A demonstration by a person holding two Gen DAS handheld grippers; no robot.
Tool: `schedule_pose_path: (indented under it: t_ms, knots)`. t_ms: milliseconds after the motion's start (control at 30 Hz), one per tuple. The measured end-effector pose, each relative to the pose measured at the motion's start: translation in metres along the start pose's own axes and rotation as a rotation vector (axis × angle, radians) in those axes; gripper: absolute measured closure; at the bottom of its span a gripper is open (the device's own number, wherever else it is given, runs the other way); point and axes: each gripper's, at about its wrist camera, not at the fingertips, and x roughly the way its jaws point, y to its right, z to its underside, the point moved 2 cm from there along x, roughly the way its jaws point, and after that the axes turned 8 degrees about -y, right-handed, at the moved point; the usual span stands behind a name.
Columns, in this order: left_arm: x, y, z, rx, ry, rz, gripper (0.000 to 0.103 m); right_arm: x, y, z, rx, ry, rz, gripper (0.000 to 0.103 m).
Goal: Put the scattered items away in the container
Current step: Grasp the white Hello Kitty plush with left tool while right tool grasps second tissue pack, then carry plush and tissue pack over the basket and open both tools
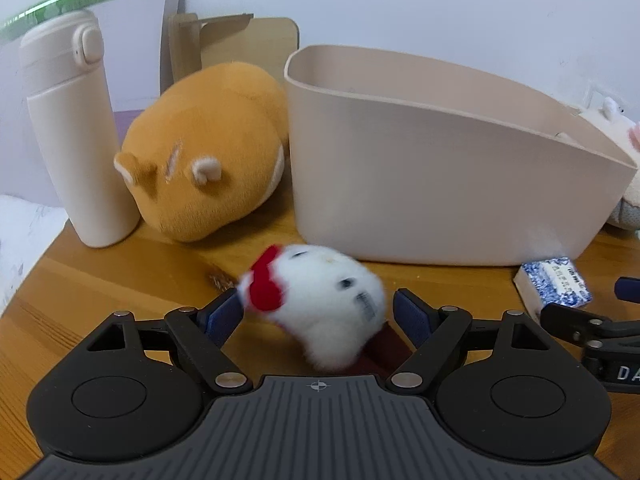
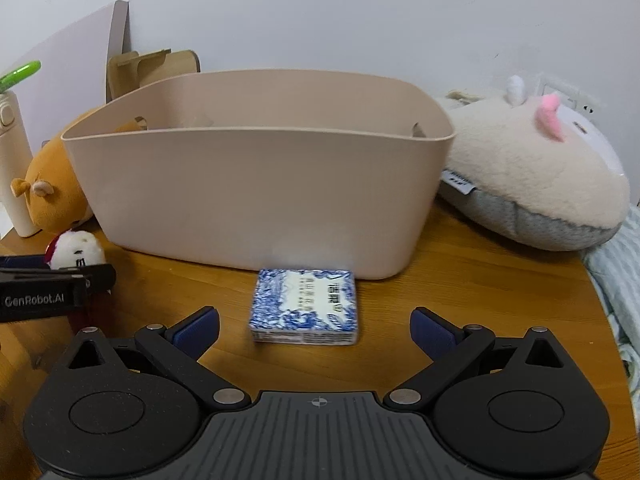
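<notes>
White plush toy [image 1: 320, 304] sits on the table between my spread left gripper [image 1: 316, 312], bracketed for a pinch. Right gripper [image 2: 316, 328] spread around blue-patterned box [image 2: 305, 306], both just before beige container [image 2: 260, 196].

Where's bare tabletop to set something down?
Free: right of the blue-white box, up to the table edge, below the cream plush. Crowded: left, where white toy, orange plush and bottle cluster by the bin.
</notes>
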Motion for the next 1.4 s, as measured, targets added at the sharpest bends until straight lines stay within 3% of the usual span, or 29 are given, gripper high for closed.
schedule_pose_path:
  t_ms: [300,433,467,500,533,600,767,967,1400]
  knots:
    - [0.014,0.012,0.008,0.028,0.011,-0.039,0.011,0.024,-0.003,0.0,0.038,-0.029,0.001,0.0]
    - [0.013,0.013,0.01,0.038,0.021,-0.033,0.012,0.033,-0.003,0.002,0.039,-0.031,0.009,0.009]
    - [0.012,0.013,0.011,0.043,0.028,-0.027,0.018,0.033,-0.004,0.002,0.039,-0.022,0.009,0.01]
    - [0.011,0.013,0.011,0.047,0.039,-0.023,0.033,0.033,-0.004,0.002,0.041,-0.016,0.004,0.017]
    - [0.009,0.013,0.011,0.052,0.047,-0.016,0.04,0.032,-0.005,0.002,0.042,-0.009,-0.001,0.027]
    - [0.007,0.014,0.011,0.051,0.042,-0.013,0.046,0.029,-0.006,0.003,0.037,0.002,-0.007,0.042]
    - [0.003,0.011,0.012,0.04,0.039,-0.007,0.053,0.024,-0.006,0.009,0.039,0.006,-0.017,0.042]
    - [-0.002,0.007,0.011,0.045,0.049,0.006,0.054,0.013,-0.002,0.015,0.054,0.003,-0.045,0.042]
    - [-0.067,0.01,0.011,0.058,0.143,0.051,0.054,-0.048,0.008,0.024,0.039,0.086,-0.054,0.042]
